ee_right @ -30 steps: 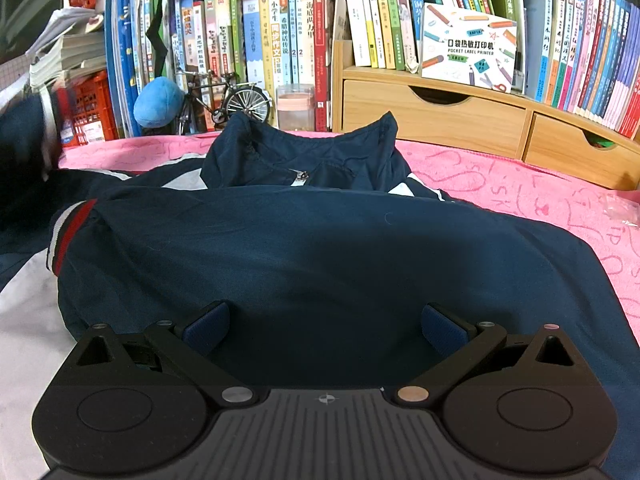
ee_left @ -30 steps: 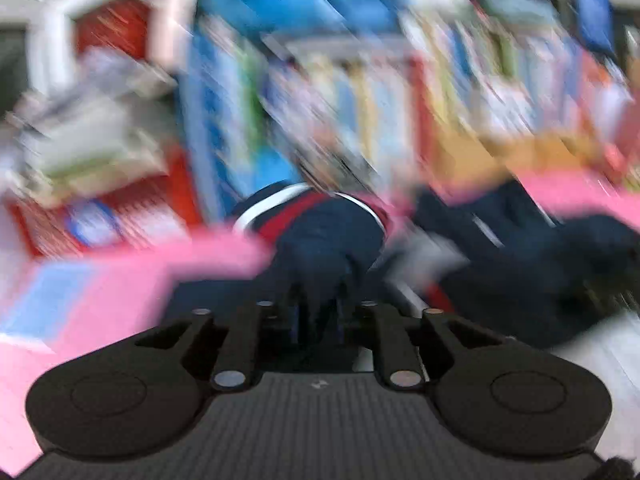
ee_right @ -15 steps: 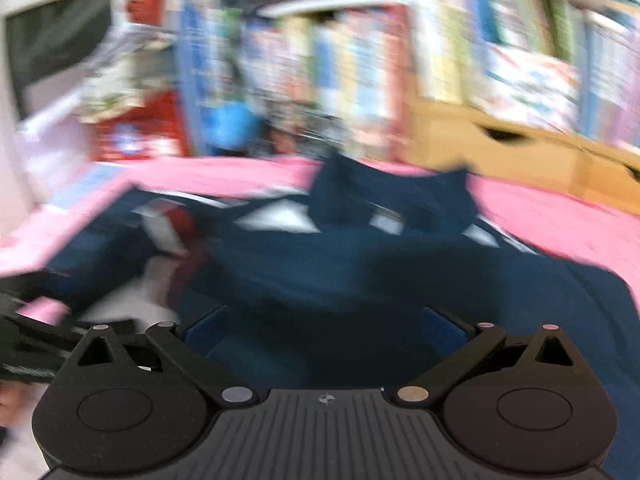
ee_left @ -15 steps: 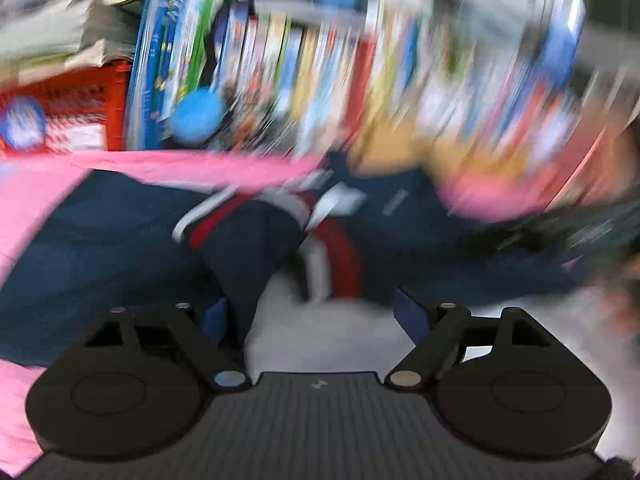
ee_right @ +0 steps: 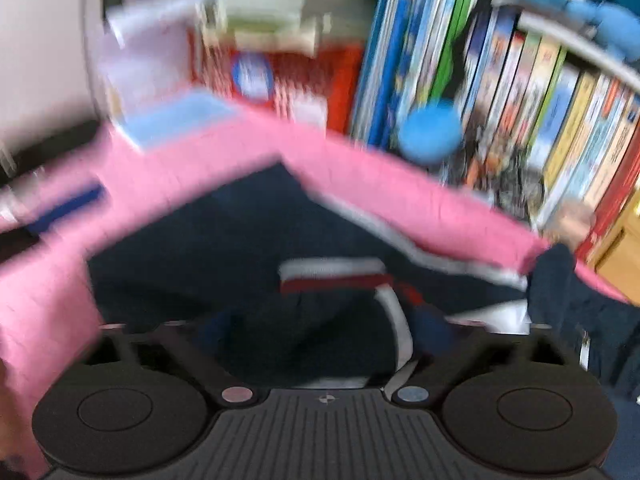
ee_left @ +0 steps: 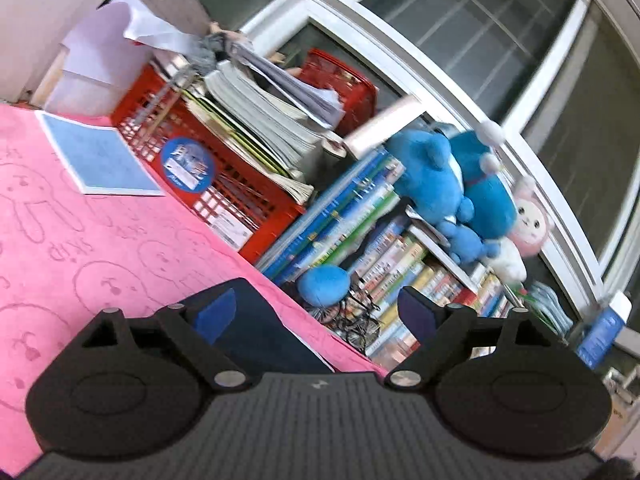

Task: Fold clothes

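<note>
A navy jacket (ee_right: 192,248) with white and red trim lies on the pink cloth (ee_right: 360,184). Its folded-over sleeve cuff (ee_right: 332,276) sits just ahead of my right gripper (ee_right: 326,332). The right jaws are closing with the sleeve between them, and the blurred pads still stand apart. My left gripper (ee_left: 316,312) is rolled to one side and its jaws are opening with nothing in them. Only a corner of the jacket (ee_left: 260,328) shows below it. A blue pad (ee_right: 68,208) of the left gripper shows at the far left of the right wrist view.
A red crate (ee_left: 240,200) stacked with books and papers stands at the back of the pink cloth (ee_left: 80,240), with a blue booklet (ee_left: 96,156) beside it. Rows of books (ee_left: 360,220), blue plush toys (ee_left: 452,184) and a small bicycle model (ee_left: 356,324) line the back edge.
The left gripper let go of the sleeve cuff, opened, rolled and swung off to the left. The right gripper moved left over the jacket to the cuff and began to narrow.
</note>
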### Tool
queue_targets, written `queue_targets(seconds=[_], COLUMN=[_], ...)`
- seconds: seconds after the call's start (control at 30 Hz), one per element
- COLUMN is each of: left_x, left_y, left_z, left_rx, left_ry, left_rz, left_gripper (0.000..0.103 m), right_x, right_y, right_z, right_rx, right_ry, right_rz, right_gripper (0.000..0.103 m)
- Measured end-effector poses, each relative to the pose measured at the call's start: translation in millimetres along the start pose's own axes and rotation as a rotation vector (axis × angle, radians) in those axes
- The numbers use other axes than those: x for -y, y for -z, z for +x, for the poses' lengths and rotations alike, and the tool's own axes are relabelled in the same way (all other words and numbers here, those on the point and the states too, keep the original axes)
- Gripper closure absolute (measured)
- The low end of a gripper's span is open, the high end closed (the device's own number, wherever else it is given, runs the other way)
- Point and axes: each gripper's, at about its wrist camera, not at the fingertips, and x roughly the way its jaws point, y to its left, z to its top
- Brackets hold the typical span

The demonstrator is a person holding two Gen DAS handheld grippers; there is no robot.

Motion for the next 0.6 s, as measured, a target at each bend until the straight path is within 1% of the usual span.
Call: queue_targets(seconds=[0.03,0.07,0.1,0.17,0.23,0.3,0.33,0.37,0.4,0.43,0.5,0.53,0.6], left_x=[-1.3,-2.2,-3.0,-3.6,-2.9,-2.4,-2.2,-0.6,1.2,3.4,7.9,10.1,14.6], left_y=[-0.2,-0.1,0.0,0.6,0.8,2.6,3.6,4.6,5.6,6.7,8.8,10.0,12.5], left_z=[1.3,2.2,2.9,4.2,6.5,6.0,5.6,5.6,5.7,5.7,6.4,7.1,8.6], left_rx=[-0.002,-0.004,-0.007,-0.013,-0.025,-0.044,-0.054,-0.057,-0.058,-0.056,-0.059,-0.061,-0.070], left_ry=[0.003,0.010,0.017,0.028,0.029,0.032,0.034,0.029,0.022,0.013,0.004,0.001,-0.003], left_rz=[-0.016,-0.026,-0.034,-0.044,-0.038,-0.025,-0.018,-0.005,0.011,0.030,0.065,0.082,0.118], left_gripper=[0.009,0.009,0.009,0.009,0.009,0.009,0.009,0.009,0.009,0.009,0.009,0.009,0.009], right_x=[0.1,6.4,13.9,29.1,52.0,78.6,91.7,105.9,120.5,130.3,147.6,152.8,157.7], right_y=[3.2,6.2,9.1,15.0,29.5,48.7,57.0,68.3,80.5,93.0,118.1,127.6,135.9], right_z=[-1.9,-13.9,-28.0,-56.1,-87.9,-105.5,-106.9,-104.4,-101.4,-100.6,-100.1,-100.8,-96.8], right_rx=[0.004,0.037,0.075,0.152,0.237,0.262,0.239,0.192,0.142,0.122,0.096,0.102,0.119], right_ry=[0.008,0.018,0.030,0.054,0.088,0.132,0.141,0.135,0.127,0.100,0.034,0.003,-0.041], right_rz=[0.016,0.050,0.087,0.161,0.236,0.306,0.343,0.402,0.468,0.531,0.655,0.703,0.763], right_gripper=[0.055,0.063,0.065,0.067,0.067,0.060,0.046,0.035,0.033,0.033,0.027,0.023,0.022])
